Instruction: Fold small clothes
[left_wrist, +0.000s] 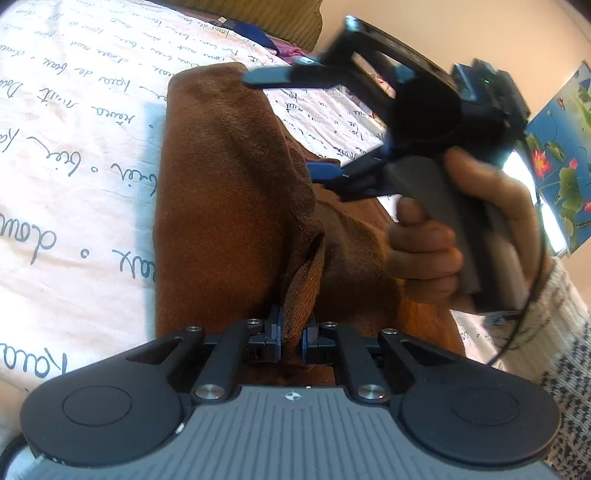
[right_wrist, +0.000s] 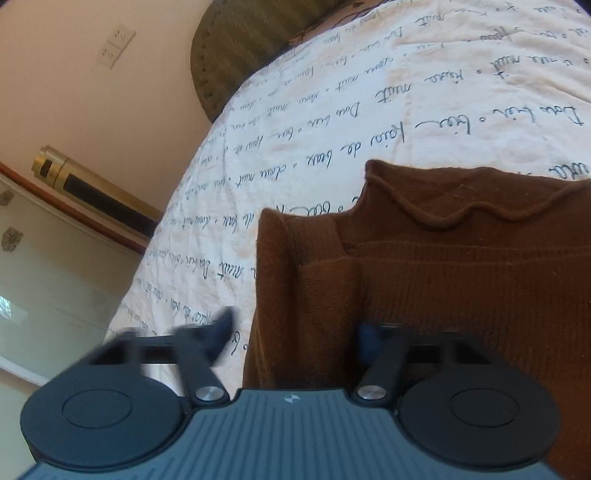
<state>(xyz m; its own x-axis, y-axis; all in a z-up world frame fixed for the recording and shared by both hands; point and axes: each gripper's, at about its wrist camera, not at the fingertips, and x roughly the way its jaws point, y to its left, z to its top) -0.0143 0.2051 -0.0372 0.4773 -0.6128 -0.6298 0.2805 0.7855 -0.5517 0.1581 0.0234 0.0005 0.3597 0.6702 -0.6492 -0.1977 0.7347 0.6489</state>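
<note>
Brown knit, a small sweater (left_wrist: 229, 206), lies on the bedspread (left_wrist: 74, 155) with its long axis running straight away from my left gripper (left_wrist: 291, 339). That gripper is closed down to a narrow slot and has a bunched fold of the near edge pinched between its blue pads (left_wrist: 275, 338); the cloth rises out of the pinch as a ridge leading forward along the garment's middle.

My right gripper (left_wrist: 325, 122) comes in from the right side, across that axis. In the left view it is spread wide: one finger hangs over the far end of the sweater, the other sits low against the right edge, near the middle. In the right wrist view the sweater (right_wrist: 461, 280) fills the area ahead and to the right; one finger is over the knit, the other out over the bedspread (right_wrist: 332, 110), both blurred. I see nothing held between them, so I judge it open and empty.

So the left is at the near end, the right at the flank. I think the fold turns on that ridge: a side layer carried across the long axis while the left anchors the hem.
</note>
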